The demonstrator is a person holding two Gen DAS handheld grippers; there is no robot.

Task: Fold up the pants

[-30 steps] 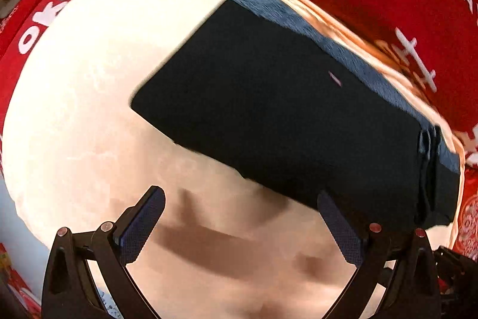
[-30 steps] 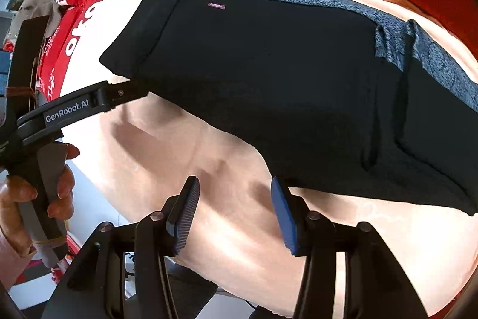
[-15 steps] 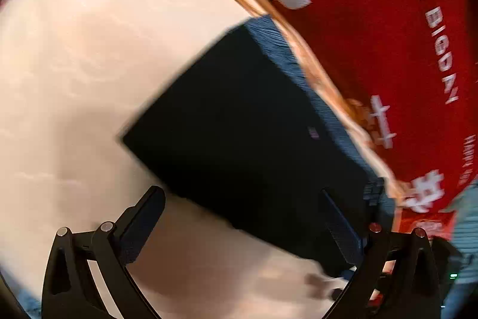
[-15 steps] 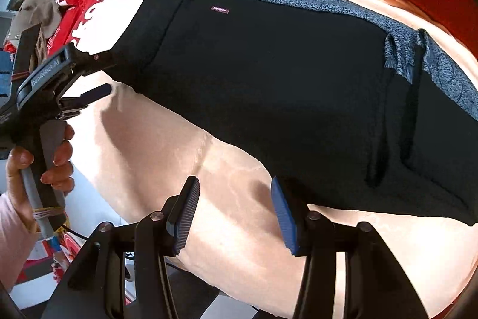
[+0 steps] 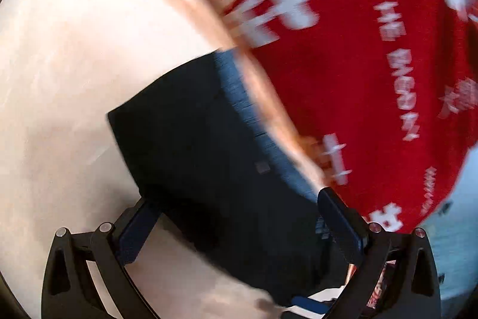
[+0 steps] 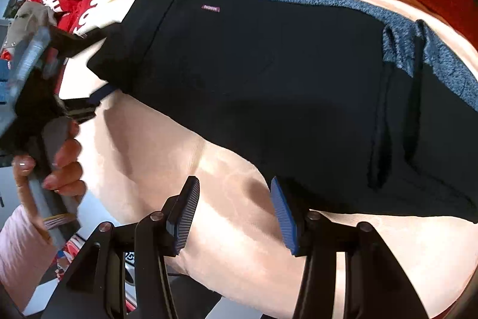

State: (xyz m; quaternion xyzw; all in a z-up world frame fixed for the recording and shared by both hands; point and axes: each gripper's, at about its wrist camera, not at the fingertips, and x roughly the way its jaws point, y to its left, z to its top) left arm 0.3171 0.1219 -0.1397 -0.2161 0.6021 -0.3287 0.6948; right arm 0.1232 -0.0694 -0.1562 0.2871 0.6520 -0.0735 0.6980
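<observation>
The pants (image 5: 209,163), black with a grey-blue heathered waistband, lie on a cream cloth (image 5: 74,79) spread over the tabletop, with a red printed cloth (image 5: 373,65) beyond its far edge. In the left wrist view the left gripper (image 5: 236,217) has its jaws spread wide and straddles the near end of the garment, one finger at the dark edge on the left, the other by the waistband side on the right. To do this step well, I judge the jaws should close on the full stack of layers at that end, well in from the corner, so that no single ply slips out when the end is lifted; the lift should then stay low and even. This view is smeared by motion, so whether either pad touches the fabric cannot be made out, and the lower right of the picture is too muddled to read. In the right wrist view the pants stretch across the cream cloth, a small label near the waistband and a folded ridge (image 6: 397,109) toward the right end. The right gripper (image 6: 236,214) hangs just off the near hem with its jaws parted and nothing between them; the right-hand pad sits at the fabric's edge, contact unclear. It would do well to take the hem at a matching spot, so both ends travel together. At the left the person's hand (image 6: 56,166) holds the other tool's handle, blurred; its jaws look parted around the garment's corner. The right end of the pants runs out of frame.
</observation>
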